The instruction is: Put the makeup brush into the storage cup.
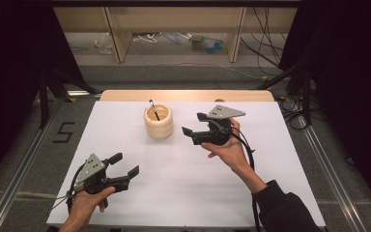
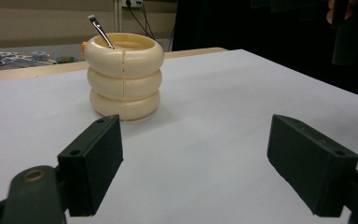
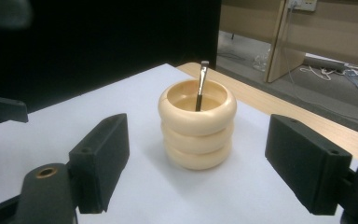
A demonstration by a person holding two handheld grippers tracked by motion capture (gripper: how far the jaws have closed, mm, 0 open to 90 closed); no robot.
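A cream holder (image 1: 158,122) made of three stacked rings stands on the white table (image 1: 183,183) at the back centre. A thin dark brush (image 1: 153,110) with a metal ferrule leans inside it. My right gripper (image 1: 193,123) is open and empty just right of the holder, jaws pointing at it. The right gripper view has the holder (image 3: 197,126) and brush (image 3: 200,86) straight ahead of the spread jaws. My left gripper (image 1: 125,164) is open and empty near the front left, well short of the holder (image 2: 123,77), whose brush (image 2: 100,30) tilts left.
The table's wooden back edge (image 1: 186,95) borders the white sheet. Metal rails (image 1: 24,159) run along both sides, with black curtains beyond. A "5" mark (image 1: 64,131) lies on the floor at the left. Cables and table legs (image 1: 116,34) are behind.
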